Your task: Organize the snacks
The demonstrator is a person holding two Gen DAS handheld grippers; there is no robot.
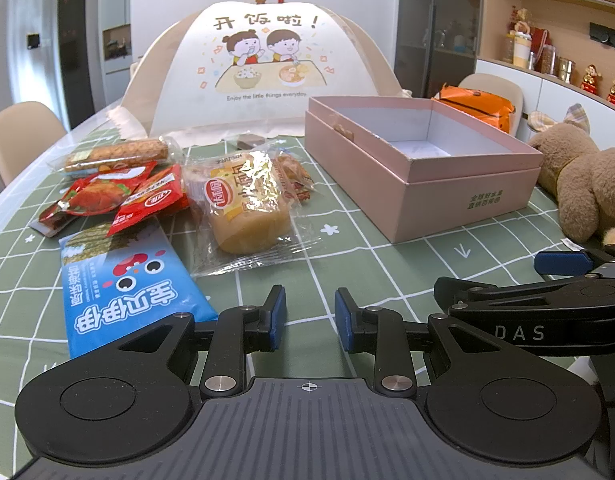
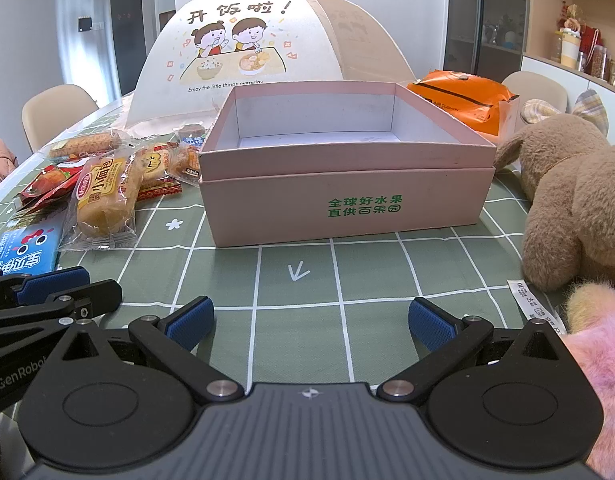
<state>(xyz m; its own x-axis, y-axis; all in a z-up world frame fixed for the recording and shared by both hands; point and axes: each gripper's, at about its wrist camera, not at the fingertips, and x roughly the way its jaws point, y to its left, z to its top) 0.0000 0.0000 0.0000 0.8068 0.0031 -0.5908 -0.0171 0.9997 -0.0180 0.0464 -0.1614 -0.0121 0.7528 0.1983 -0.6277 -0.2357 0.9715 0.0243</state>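
Snacks (image 1: 243,200) heaped on green checked bench (image 2: 299,320) left of empty pink box (image 2: 347,184), left gripper (image 1: 309,316) partly parted, right gripper (image 2: 311,320) wide apart, neither gripping anything.

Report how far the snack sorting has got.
Done: nothing; the pink box is empty. In hand: nothing; the left tool and right tool are open over the tablecloth. Left: the blue packet, bread bun, red packets and other snacks lie beside the box.
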